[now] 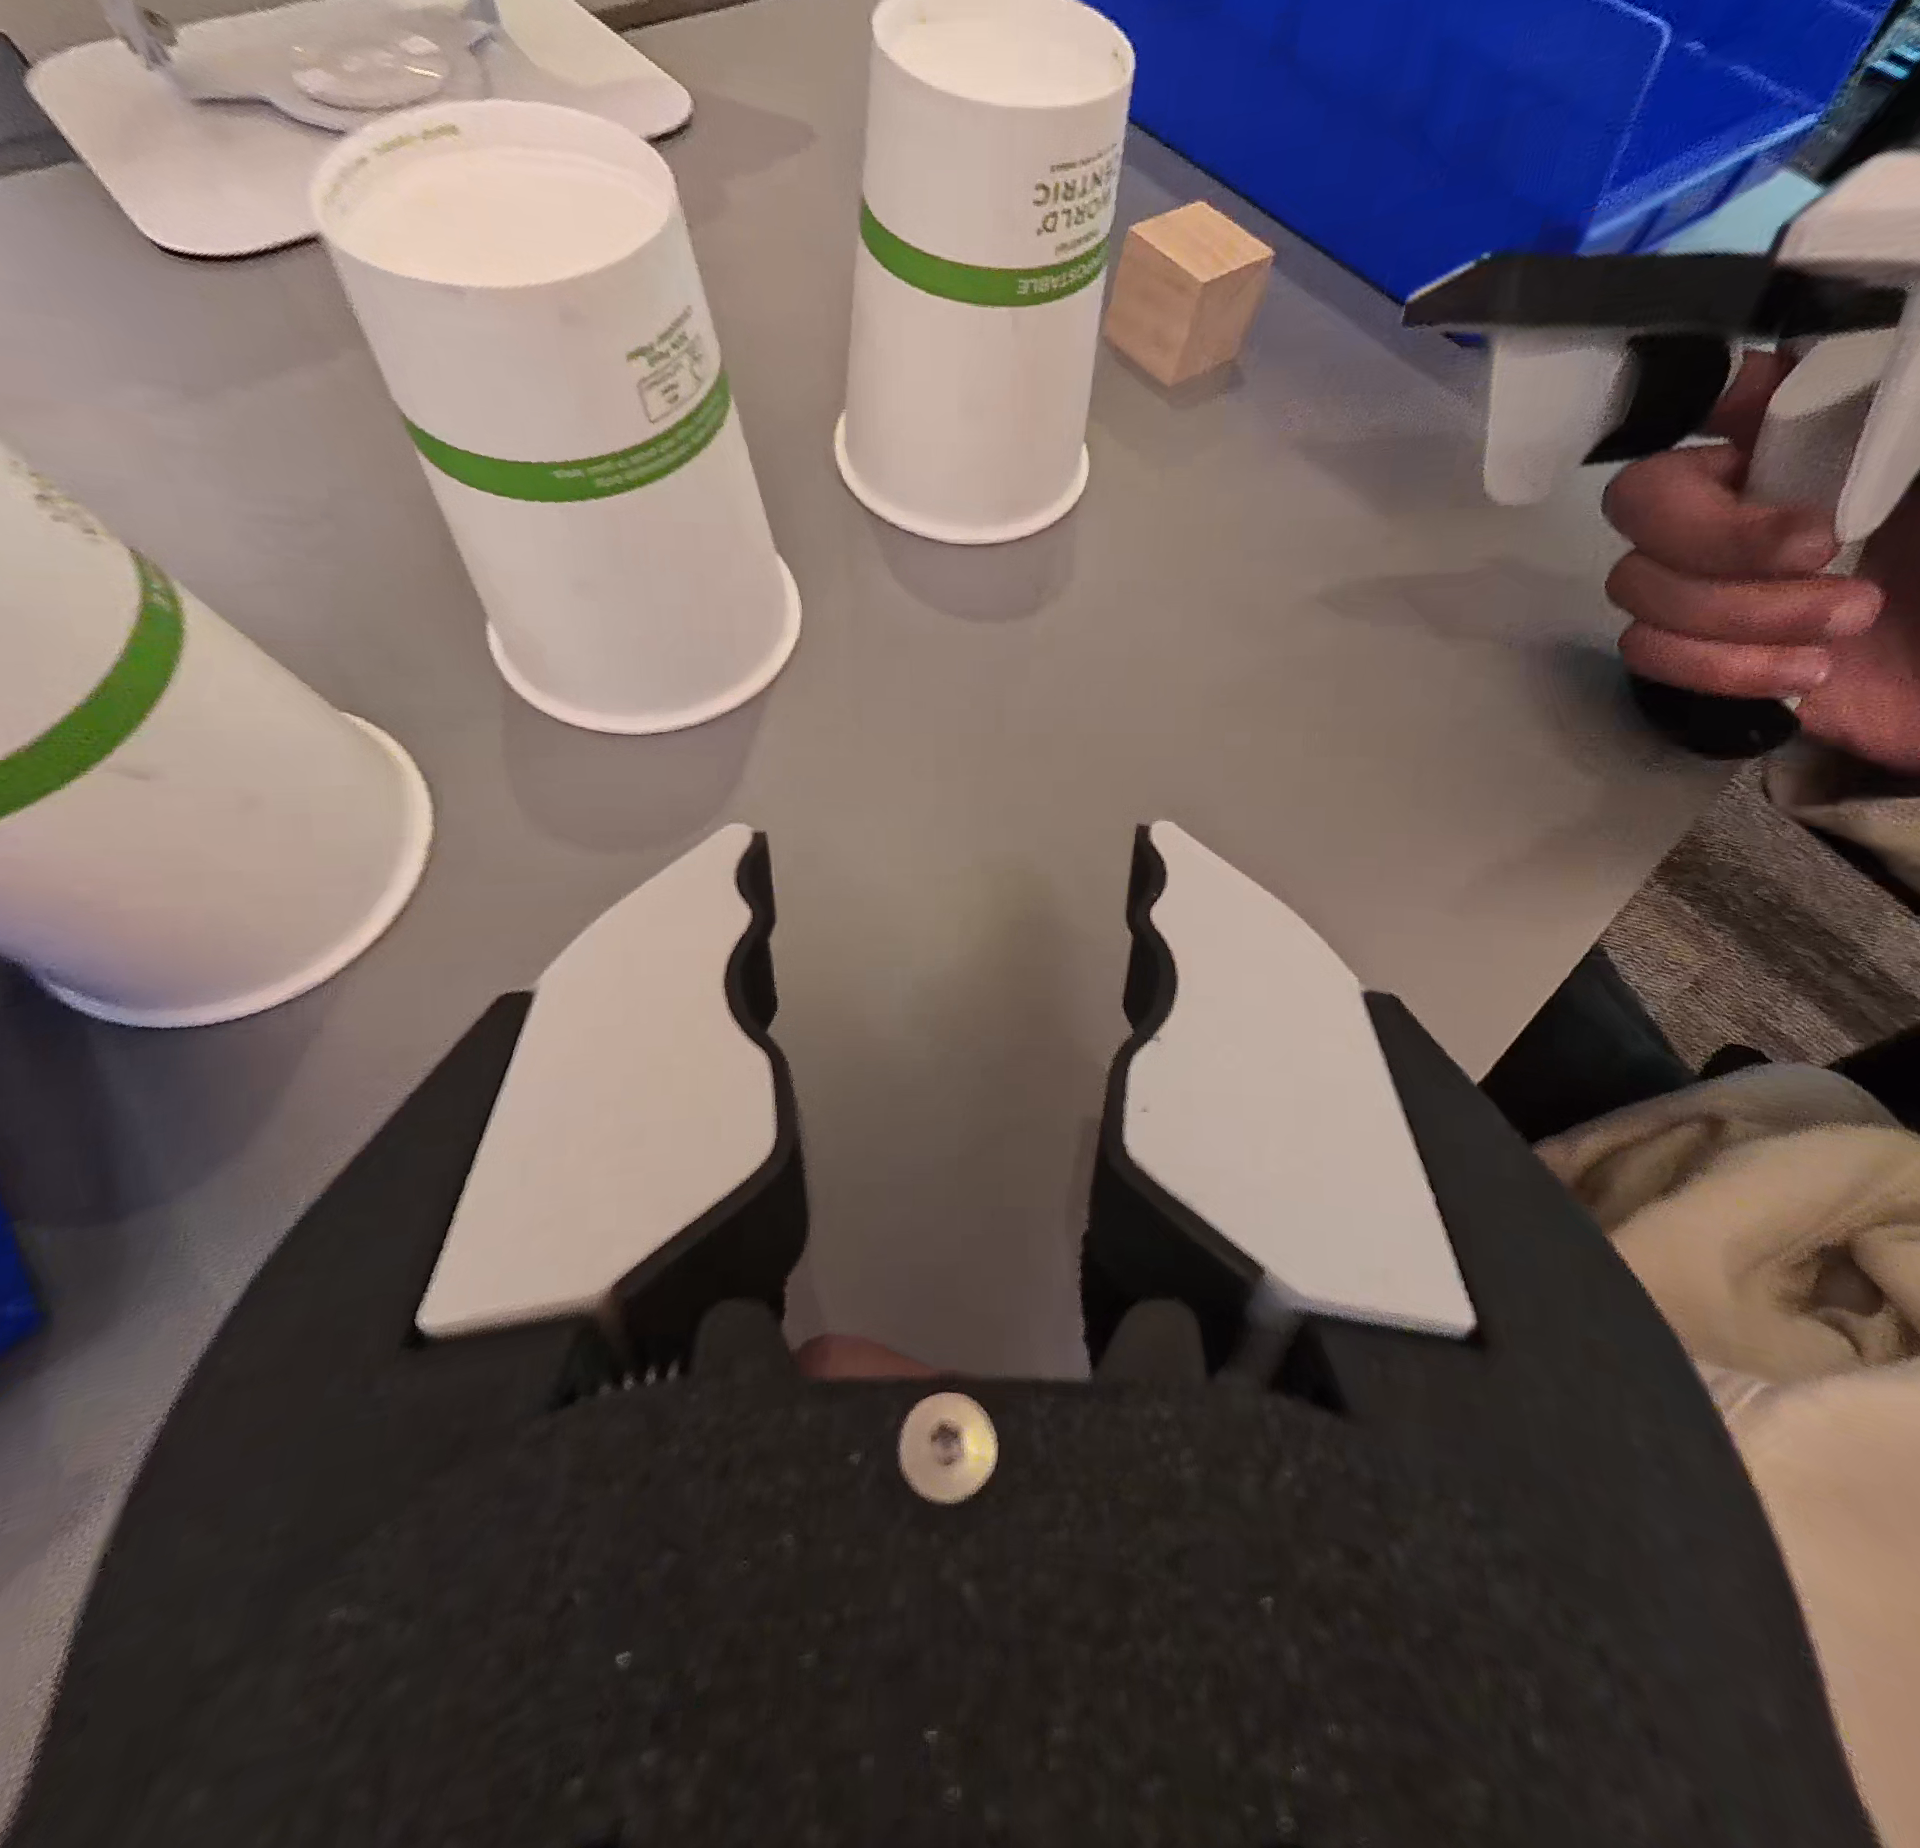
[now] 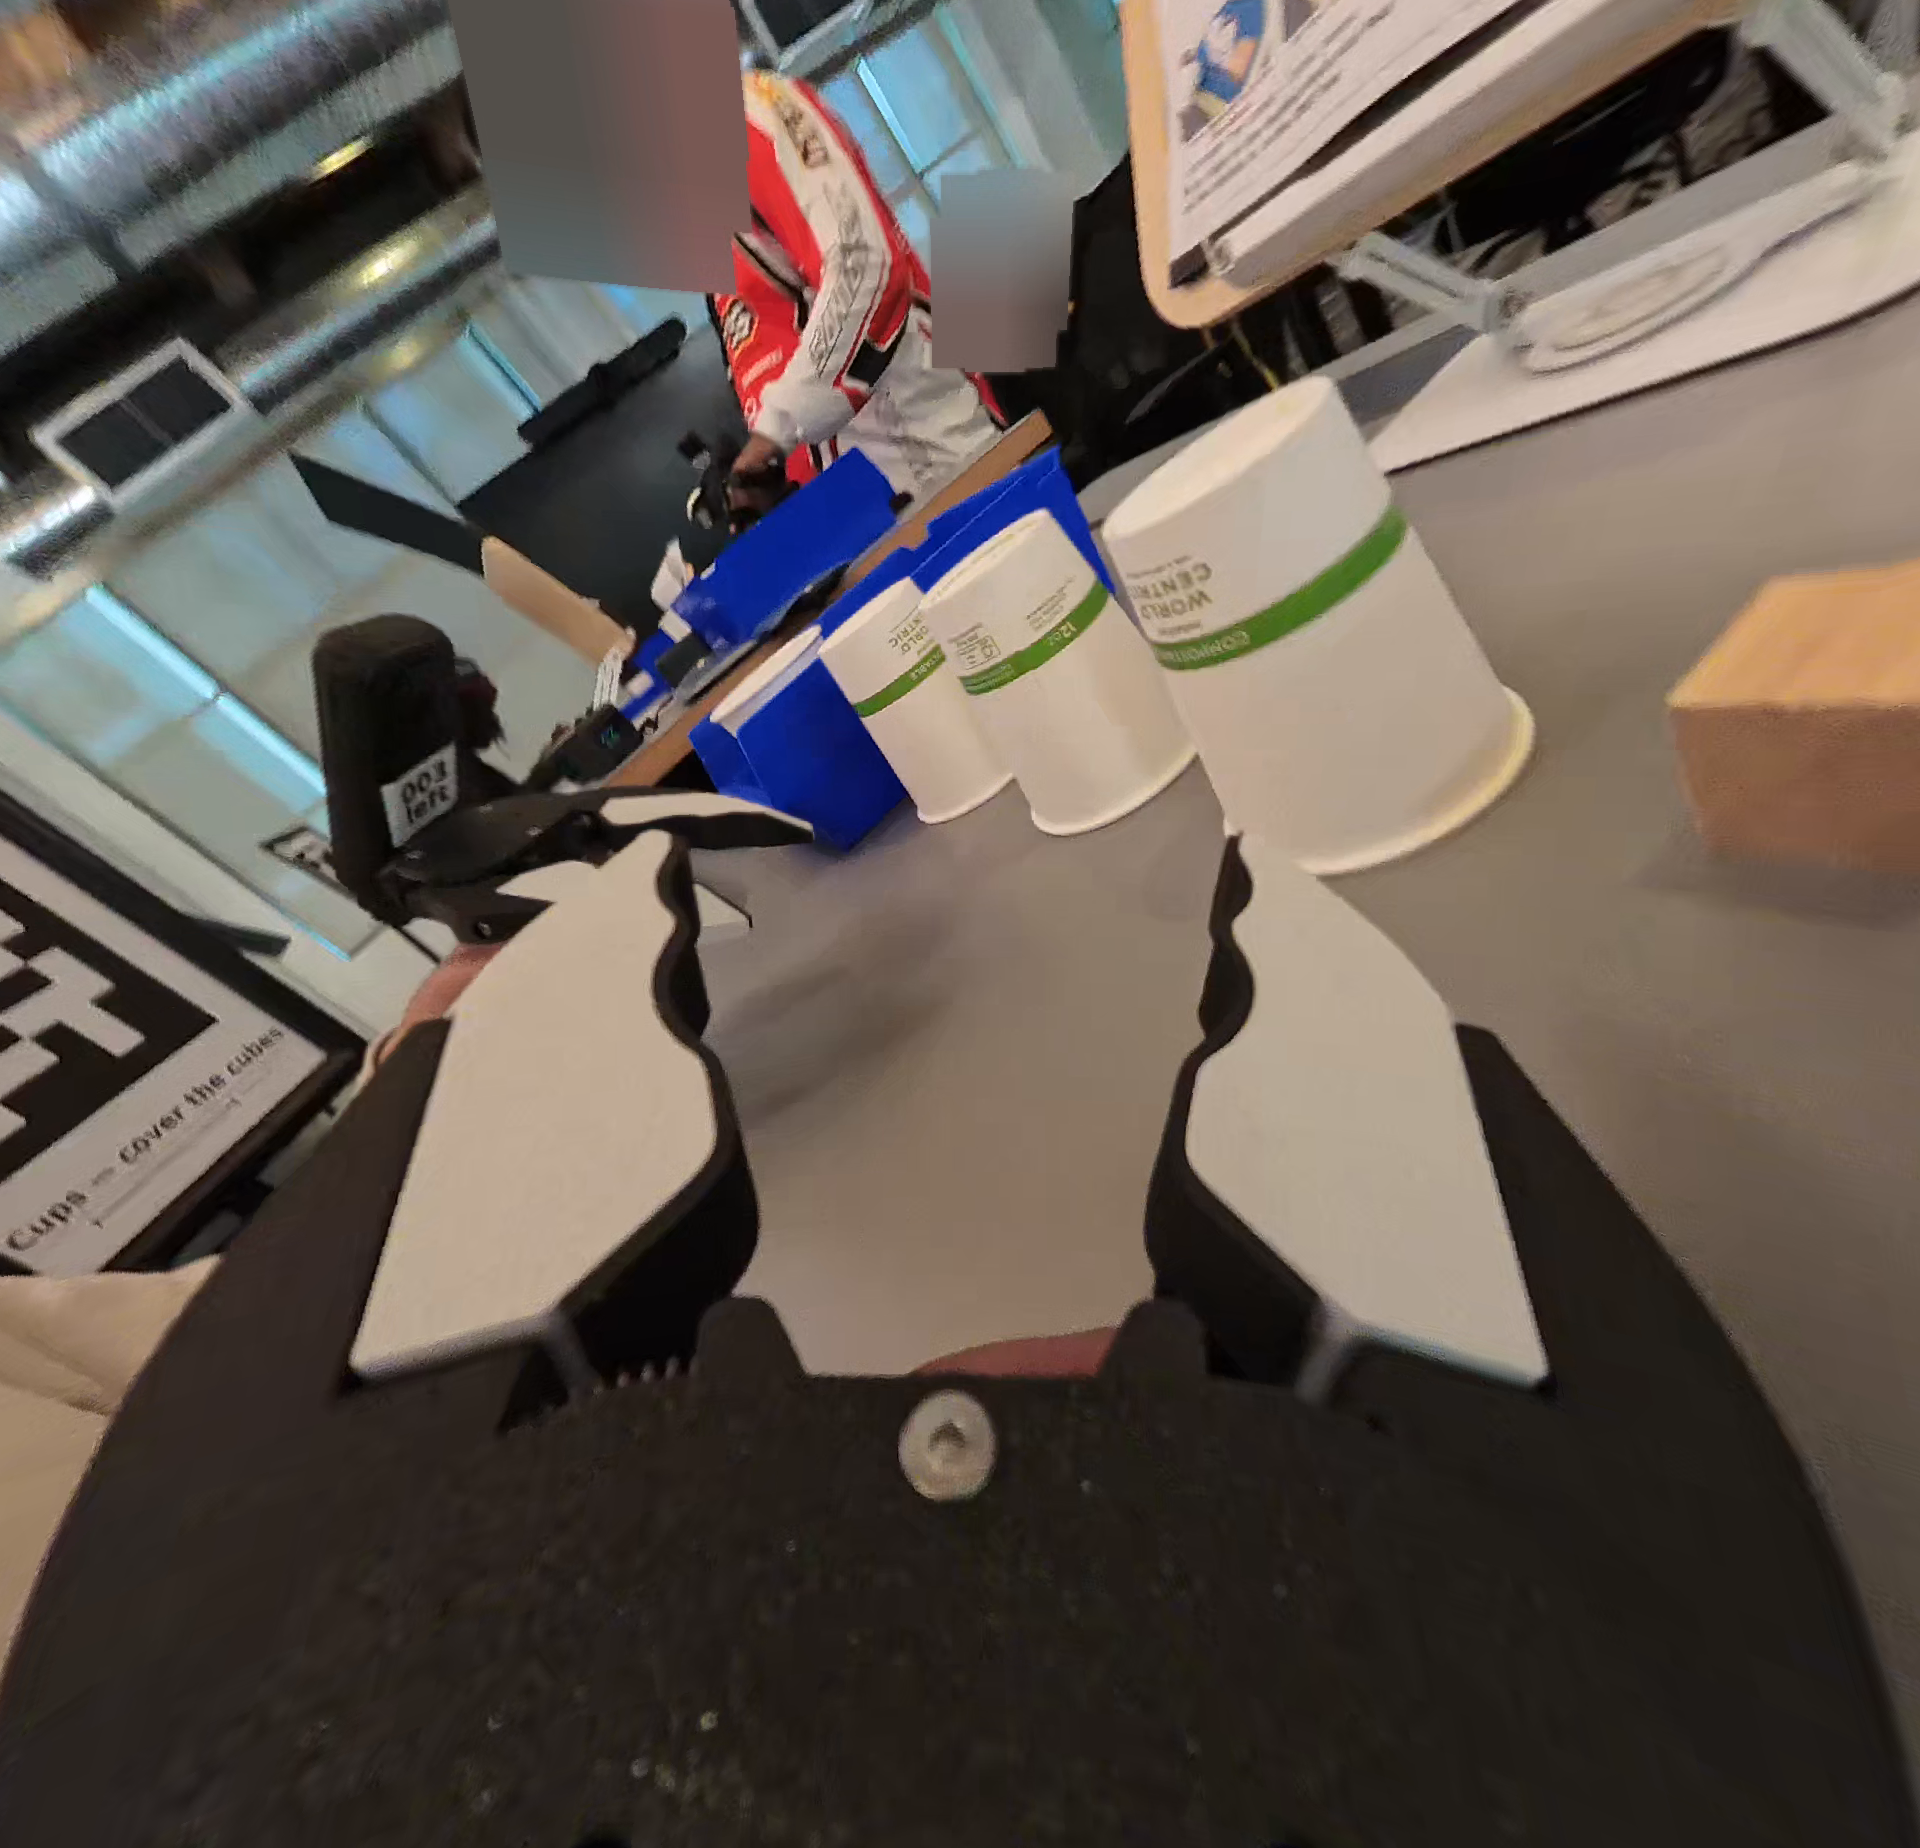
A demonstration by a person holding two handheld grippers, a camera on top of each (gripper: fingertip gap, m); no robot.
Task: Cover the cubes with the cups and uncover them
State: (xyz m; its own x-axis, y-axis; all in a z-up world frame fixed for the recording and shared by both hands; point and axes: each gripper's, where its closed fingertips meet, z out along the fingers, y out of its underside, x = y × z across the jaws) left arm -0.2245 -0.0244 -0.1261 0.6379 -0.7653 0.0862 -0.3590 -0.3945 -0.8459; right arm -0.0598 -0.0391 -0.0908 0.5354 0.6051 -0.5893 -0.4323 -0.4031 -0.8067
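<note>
Three white paper cups with green bands stand upside down on the grey table: a far one (image 1: 982,271), a middle one (image 1: 566,416) and a near left one (image 1: 156,780). A bare wooden cube (image 1: 1190,292) sits just right of the far cup. My left gripper (image 1: 951,863) is open and empty, low over bare table in front of the cups. My right gripper (image 2: 956,884) is open and empty; the nearest cup (image 2: 1320,635) stands just ahead to its right, and the cube (image 2: 1808,718) is at the right edge. Two more cups (image 2: 1049,676) (image 2: 914,707) line up behind. The right gripper also shows in the left wrist view (image 1: 1683,364), held by a hand.
A blue bin (image 1: 1455,84) stands at the back right, close to the cube. A white stand base (image 1: 364,94) lies behind the cups. A tilted board with papers (image 2: 1403,84) rises over the table. The left gripper (image 2: 582,832) shows at the table's left. People stand behind.
</note>
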